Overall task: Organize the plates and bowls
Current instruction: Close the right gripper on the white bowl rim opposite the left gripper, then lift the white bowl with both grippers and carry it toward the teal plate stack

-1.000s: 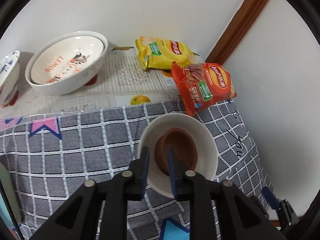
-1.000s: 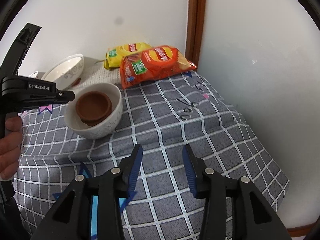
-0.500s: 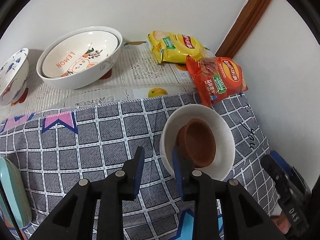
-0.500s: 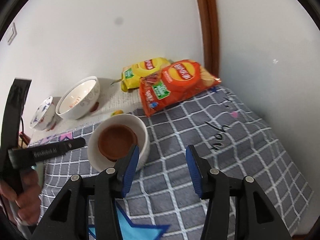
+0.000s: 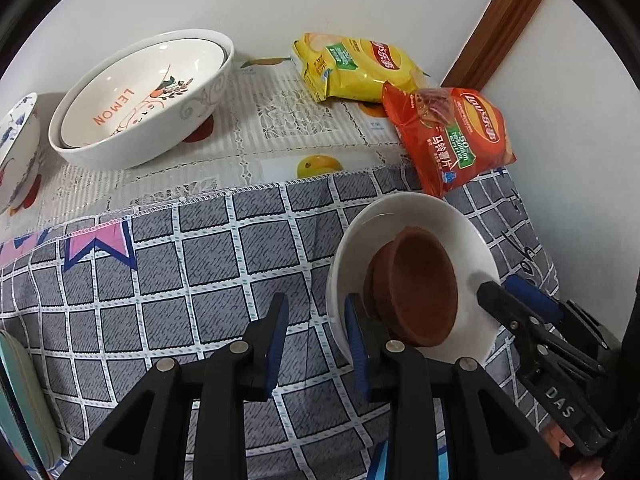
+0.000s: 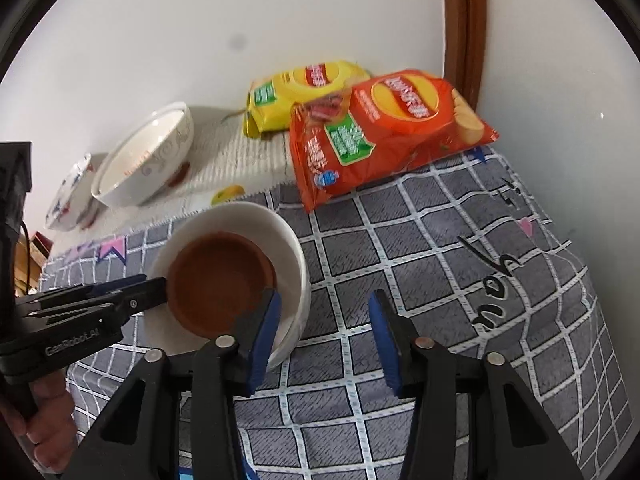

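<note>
Fingers (image 5: 357, 344) — teal pouch (image 5: 24, 408) leftward only

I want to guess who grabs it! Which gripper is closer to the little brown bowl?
Left, just barely. The left gripper has one finger at the brown bowl; the right gripper is closing, with one finger inside the white bowl beside it.

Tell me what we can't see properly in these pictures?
- Brown bowl base: both views, hidden inside the white bowl.
- Blue-patterned bowl: left wrist view, cut off by the edge.
- Inner nested bowl under the LEMON bowl: only its rim shows.
- Teal object: left wrist view, cut off, unidentifiable.
</note>
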Tool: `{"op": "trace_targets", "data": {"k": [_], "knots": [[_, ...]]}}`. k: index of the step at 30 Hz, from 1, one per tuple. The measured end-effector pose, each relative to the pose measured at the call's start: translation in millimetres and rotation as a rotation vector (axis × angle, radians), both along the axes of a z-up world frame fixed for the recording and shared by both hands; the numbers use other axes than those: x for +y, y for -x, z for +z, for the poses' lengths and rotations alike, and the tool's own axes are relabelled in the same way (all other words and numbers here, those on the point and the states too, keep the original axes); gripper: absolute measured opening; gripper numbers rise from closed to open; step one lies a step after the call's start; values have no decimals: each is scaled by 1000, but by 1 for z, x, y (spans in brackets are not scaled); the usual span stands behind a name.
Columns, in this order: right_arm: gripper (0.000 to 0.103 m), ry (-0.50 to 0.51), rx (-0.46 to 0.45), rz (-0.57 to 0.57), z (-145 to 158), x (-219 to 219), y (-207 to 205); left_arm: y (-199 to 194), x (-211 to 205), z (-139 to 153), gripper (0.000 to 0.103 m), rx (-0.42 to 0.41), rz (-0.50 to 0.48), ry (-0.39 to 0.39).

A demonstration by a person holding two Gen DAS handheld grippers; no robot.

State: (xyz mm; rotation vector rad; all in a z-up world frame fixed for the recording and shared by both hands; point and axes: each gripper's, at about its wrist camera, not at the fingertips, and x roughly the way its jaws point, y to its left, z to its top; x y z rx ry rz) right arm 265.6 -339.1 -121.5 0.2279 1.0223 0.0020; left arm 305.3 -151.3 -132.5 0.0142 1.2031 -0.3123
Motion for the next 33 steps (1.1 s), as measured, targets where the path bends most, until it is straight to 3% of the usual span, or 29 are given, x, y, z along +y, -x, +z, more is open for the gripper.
{"op": "trace_targets", "data": {"k": [4, 12, 22, 33], "knots": [[37, 18, 36, 16, -9, 4, -10, -1, -6, -3, 28, -2, -8, -36], [37, 68, 83, 21, -17, 8, -22, -4, -13, -12, 31, -4, -23, -76], [43, 92, 126, 22, -26, 7, -32, -7, -16, -22, 31, 6, -19, -88], [51, 113, 99, 24, -27, 6, -31, -5, -17, -22, 31, -17, -23, -102]]}}
